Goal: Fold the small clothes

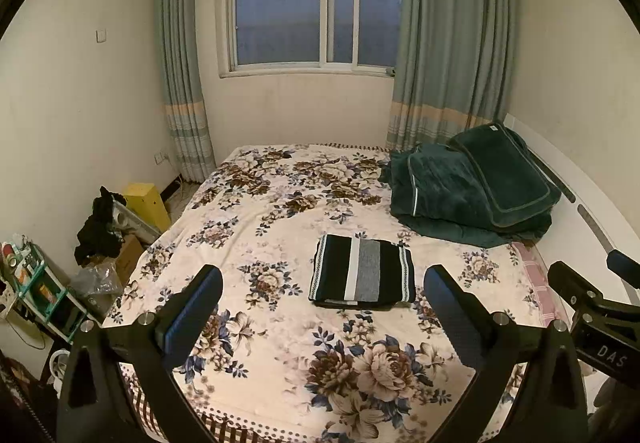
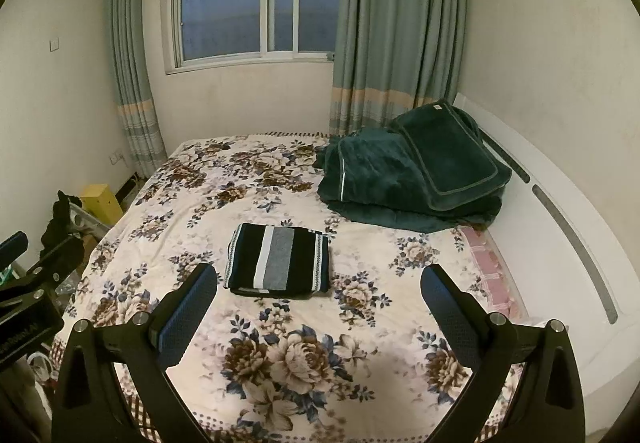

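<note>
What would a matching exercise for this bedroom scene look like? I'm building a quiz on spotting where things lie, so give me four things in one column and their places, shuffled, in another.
Things:
1. striped garment
2. green blanket
3. yellow box
4. curtains

Places:
A. hanging on either side of the window
B. on the floor left of the bed
C. folded flat in the middle of the floral bedspread
D. piled at the bed's far right corner

Pairs: 1-C, 2-D, 3-B, 4-A
</note>
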### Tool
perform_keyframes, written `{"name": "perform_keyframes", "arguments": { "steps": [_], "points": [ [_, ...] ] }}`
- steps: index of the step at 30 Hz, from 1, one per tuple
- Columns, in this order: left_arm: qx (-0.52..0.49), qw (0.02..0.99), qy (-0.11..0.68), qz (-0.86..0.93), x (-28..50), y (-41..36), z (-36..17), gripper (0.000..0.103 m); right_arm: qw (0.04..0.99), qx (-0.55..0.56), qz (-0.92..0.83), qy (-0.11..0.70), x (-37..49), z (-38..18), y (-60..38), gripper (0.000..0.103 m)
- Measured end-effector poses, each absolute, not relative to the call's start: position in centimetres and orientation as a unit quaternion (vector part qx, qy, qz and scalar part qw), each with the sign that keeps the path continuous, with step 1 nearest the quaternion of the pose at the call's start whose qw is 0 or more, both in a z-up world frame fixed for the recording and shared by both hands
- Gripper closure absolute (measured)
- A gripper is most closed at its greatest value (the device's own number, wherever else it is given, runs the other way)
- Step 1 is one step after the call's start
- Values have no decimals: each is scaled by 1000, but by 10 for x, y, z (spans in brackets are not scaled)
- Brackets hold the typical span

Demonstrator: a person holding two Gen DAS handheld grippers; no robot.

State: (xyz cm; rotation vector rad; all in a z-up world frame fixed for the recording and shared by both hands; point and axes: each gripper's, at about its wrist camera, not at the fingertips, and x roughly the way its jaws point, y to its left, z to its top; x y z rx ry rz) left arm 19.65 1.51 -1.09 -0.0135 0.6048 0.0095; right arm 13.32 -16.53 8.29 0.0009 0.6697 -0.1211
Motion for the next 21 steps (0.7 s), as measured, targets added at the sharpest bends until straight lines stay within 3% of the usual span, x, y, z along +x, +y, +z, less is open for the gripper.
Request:
{"name": "perform_keyframes", "arguments": {
  "steps": [21],
  "points": [
    [-7, 953, 304, 4, 202, 15, -8, 0, 941, 4, -60, 332, 127, 76, -161, 0]
  ]
}}
